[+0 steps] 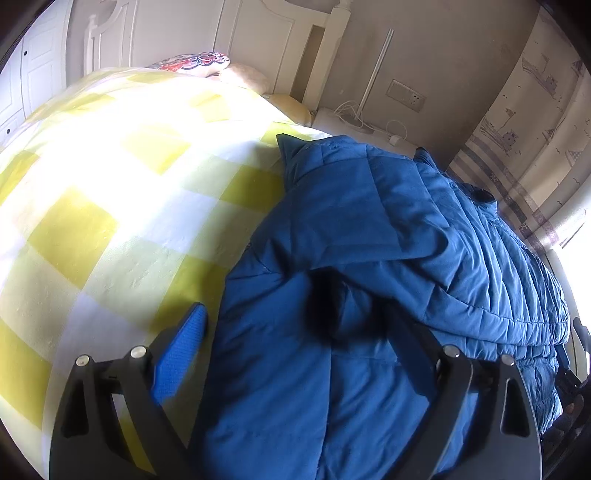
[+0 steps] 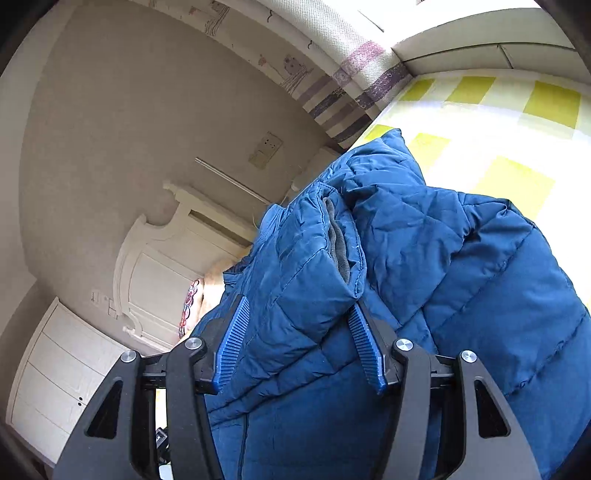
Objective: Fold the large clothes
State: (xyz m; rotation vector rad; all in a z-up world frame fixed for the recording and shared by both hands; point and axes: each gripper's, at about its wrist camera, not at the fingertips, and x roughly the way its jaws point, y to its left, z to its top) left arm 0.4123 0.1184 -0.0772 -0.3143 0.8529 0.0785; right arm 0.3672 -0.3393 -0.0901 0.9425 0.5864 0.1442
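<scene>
A quilted blue puffer jacket (image 1: 369, 258) lies bunched on the yellow-checked bedspread (image 1: 110, 184). The right gripper (image 2: 299, 325) clamps a padded fold; the left gripper (image 1: 295, 317) spreads wide, one finger seemingly buried.

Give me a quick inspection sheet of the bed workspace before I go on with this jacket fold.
Surface: bed cover in yellow and white checks, brightly sunlit.
Job's things: blue quilted jacket lying bunched on the bed's side nearest the curtain.
Clutter: patterned pillow at the headboard.
Grippers: left gripper open, jacket fabric between its fingers; right gripper closed on a thick jacket fold with a grey lining edge.
Cables: white cable on the bedside stand, below the wall socket.
Surroundings: white headboard, patterned curtain, white cabinet.
</scene>
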